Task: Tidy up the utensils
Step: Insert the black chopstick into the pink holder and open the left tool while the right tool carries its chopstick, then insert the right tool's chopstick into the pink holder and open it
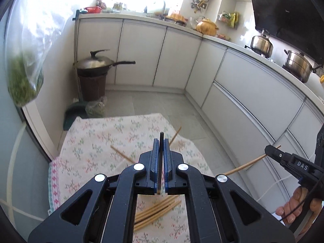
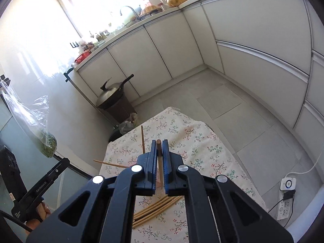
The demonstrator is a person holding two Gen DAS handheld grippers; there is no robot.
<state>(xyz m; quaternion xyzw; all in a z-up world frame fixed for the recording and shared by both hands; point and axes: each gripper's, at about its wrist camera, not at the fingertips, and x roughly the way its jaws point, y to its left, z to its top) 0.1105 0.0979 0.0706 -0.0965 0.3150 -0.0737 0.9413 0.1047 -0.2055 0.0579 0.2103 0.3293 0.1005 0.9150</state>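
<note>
1. One chopstick (image 1: 161, 158) is clamped between the closed jaws of the left tool (image 1: 161, 141), its dark tip poking out at twelve o'clock.
2. A second chopstick (image 2: 159, 162) is clamped the same way in the closed right tool (image 2: 159, 142); in the left view its shaft juts out toward eight o'clock.
3. A bundle of chopsticks (image 1: 156, 212) lies on the floral cloth (image 1: 97, 141) covering the worktop, at six o'clock of both tools.
4. Two loose chopsticks (image 2: 143, 139) are seen farther up the cloth.
5. A lidded wok (image 1: 97, 62) sits on a brown bin at ten o'clock.
</note>
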